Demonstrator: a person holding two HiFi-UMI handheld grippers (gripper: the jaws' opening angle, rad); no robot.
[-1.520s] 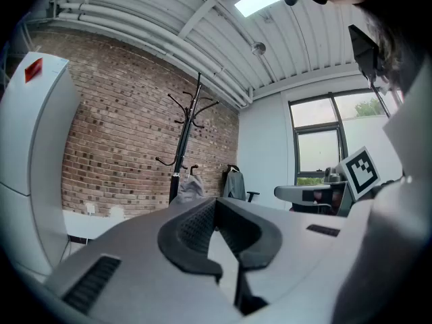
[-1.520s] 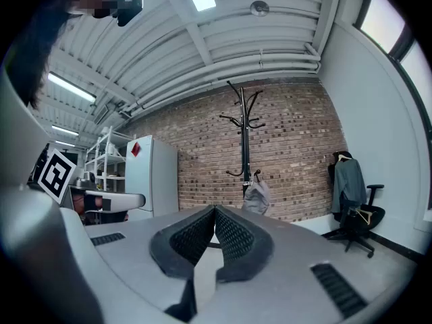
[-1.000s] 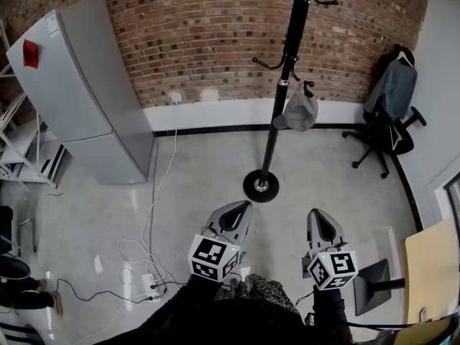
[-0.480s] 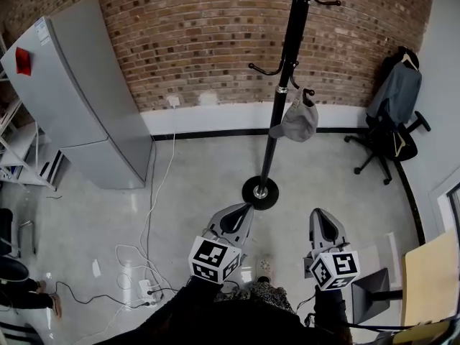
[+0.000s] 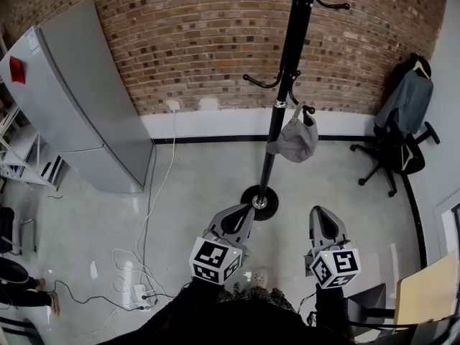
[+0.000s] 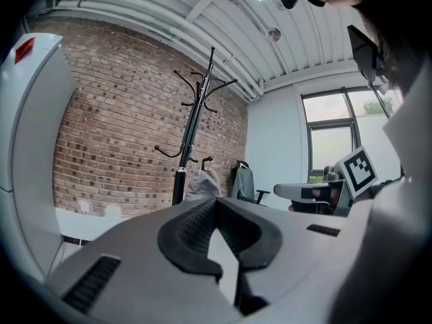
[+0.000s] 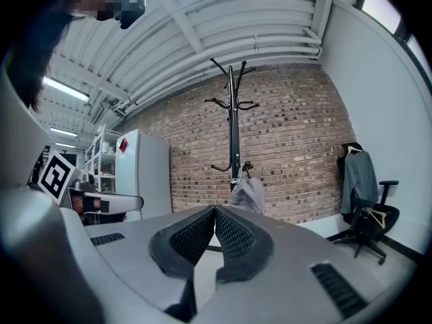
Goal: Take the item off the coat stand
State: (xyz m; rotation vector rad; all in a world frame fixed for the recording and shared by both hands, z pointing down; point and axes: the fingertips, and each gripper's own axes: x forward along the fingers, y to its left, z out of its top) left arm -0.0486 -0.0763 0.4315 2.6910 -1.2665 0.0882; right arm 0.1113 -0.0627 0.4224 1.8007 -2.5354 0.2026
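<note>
Grey fabric cap (image 5: 296, 139) hangs from a low hook on the tall black metal coat stand (image 5: 286, 70), which stands on the pale floor in front of the red brick wall (image 5: 194, 42). The cap droops just beside the pole, on its right, with its long axis roughly vertical and its brim turned toward the pole.

From my jaws the cap lies ahead and higher up, well apart from both. The left gripper (image 5: 243, 208) has its jaws pressed together at the tips, with nothing between them. The right gripper (image 5: 320, 214) is the same, pads meeting and empty. In the right gripper view the cap sits almost straight over the jaw tips. In the left gripper view it sits a little left of them, beside the pole. I judge the right gripper the nearer and better lined up, since the cap hangs on that side. Its jaws would need to spread before they reach the cloth.

No container matters here. The tall grey refrigerator (image 5: 79, 99) on the left is closed, and I cannot see inside it.
</note>
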